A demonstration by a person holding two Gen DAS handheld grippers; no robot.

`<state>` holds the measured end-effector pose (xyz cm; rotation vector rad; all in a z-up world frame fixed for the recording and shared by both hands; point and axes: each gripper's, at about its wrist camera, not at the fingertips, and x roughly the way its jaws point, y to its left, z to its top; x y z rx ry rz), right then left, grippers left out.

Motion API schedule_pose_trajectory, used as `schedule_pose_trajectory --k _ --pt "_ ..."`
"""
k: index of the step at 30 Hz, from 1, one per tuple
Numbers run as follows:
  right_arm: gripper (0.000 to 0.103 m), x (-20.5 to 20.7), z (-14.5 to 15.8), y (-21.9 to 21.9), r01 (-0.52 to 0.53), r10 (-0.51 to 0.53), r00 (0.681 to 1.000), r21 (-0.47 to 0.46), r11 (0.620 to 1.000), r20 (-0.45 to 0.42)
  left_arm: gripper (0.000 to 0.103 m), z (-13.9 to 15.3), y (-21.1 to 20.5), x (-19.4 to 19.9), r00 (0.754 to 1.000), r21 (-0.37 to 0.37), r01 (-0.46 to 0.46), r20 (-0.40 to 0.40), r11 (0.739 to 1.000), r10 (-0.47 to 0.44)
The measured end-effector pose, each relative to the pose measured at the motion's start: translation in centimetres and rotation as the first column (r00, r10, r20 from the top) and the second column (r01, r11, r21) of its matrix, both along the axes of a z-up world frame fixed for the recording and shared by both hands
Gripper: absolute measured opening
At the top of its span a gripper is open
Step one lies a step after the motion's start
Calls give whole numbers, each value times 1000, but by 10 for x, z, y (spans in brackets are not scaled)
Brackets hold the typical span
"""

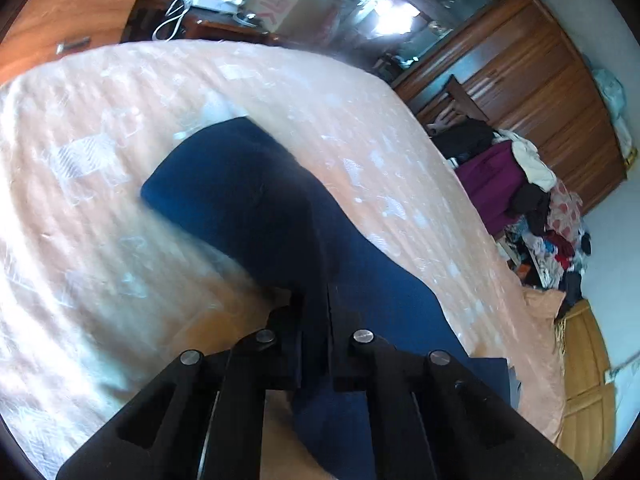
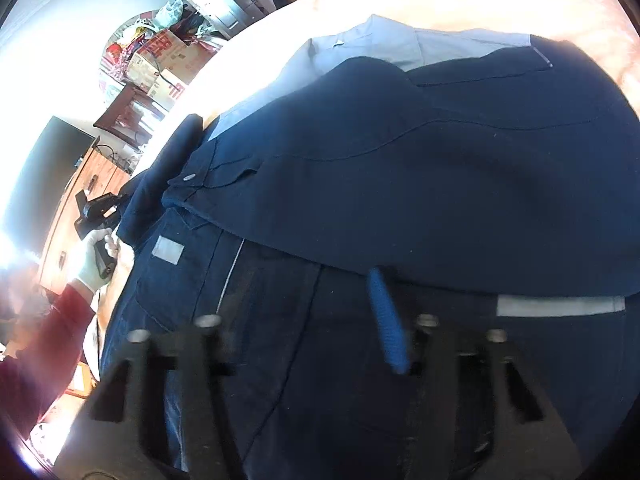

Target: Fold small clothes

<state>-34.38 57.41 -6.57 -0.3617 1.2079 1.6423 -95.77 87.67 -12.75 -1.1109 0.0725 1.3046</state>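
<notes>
- Nearest, in the left wrist view: clamped on a fold of the navy jacket (image 1: 224, 200) with the left gripper (image 1: 320, 296), both fingers pressed together and the cloth pinched between them.
- Just past that grip: stretched away from the fingers as a long dark band of the jacket, partly blurred, over the peach bedspread (image 1: 100, 240).
- Nearest in the right wrist view: poised right over the jacket's front with the right gripper (image 2: 312, 292), jaws apart, a blue pad (image 2: 386, 320) on one finger, the other finger only a dark blur; cannot tell whether either one touches the cloth.
- At those fingertips: the edge of a flap of the jacket, folded over its lower front, with a grey strip (image 2: 560, 305) just below that edge and a small grey patch (image 2: 168, 250) on the jacket's left side.
- Farther up the jacket: a snap button (image 2: 188, 178) near the collar, then a pale grey shoulder panel (image 2: 360, 40) at the jacket's far end.
- At the jacket's left edge: the left gripper again, held in a white-gloved hand (image 2: 94, 258) on a red sleeve (image 2: 52, 332).
- Around the jacket on all visible sides: bedspread, touching it underneath.
- Well beyond the jacket, off the bed: a heap of clothes (image 1: 532, 208), a wooden wardrobe (image 1: 540, 92), a cardboard box (image 1: 284, 0) and wooden drawers (image 1: 72, 8).
</notes>
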Motion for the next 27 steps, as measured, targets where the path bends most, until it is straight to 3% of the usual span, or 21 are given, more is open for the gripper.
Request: schedule_pose_trajectory --k 1,4,5,7,8,10,11,12,13,16,18,21,22,25,27 --pt "37 0 0 0 -1 1 1000 0 1000 -1 5 9 -3 9 999 30 25 -32 999 -24" --pt "35 1 5 0 -6 7 999 12 1000 -35 3 57 -18 56 981 146 153 -143 977 -132" --pt "35 3 8 0 -2 2 999 20 1000 -44 3 74 -25 75 970 184 201 -174 962 -169" --pt "35 10 17 -1 14 -11 997 46 999 -75 3 116 -44 133 927 271 349 -237 897 -289" --pt "36 15 22 -2 29 -23 995 62 998 -96 3 132 -56 162 897 298 423 -268 855 -351" --pt "41 29 31 -3 54 -40 987 91 994 -154 12 156 -89 233 799 343 598 -321 724 -508" --pt "49 36 34 -4 66 -48 983 102 993 -176 35 158 -103 263 743 337 669 -324 662 -586" --pt "51 43 35 -5 77 -55 980 107 991 -190 49 153 -121 298 673 320 740 -330 592 -662" --pt "52 48 36 -5 84 -62 978 104 991 -199 71 146 -133 321 634 303 773 -335 557 -698" --pt "55 61 29 2 82 -60 967 79 994 -248 73 102 -167 368 520 195 854 -310 482 -796" --pt "56 66 19 13 63 -48 957 41 997 -286 72 78 -173 368 524 147 852 -256 503 -812" --pt "58 70 5 32 59 -63 943 -23 998 -327 71 53 -173 343 606 116 795 -168 595 -777" --pt "58 70 2 37 62 -70 946 -37 997 -317 71 50 -173 331 644 126 765 -139 632 -752" --pt "58 65 -3 53 46 -58 948 -45 998 -314 76 48 -171 297 719 145 695 -117 704 -685" --pt "58 58 -7 64 27 -43 953 -57 998 -300 76 39 -174 277 754 133 657 -85 742 -652"
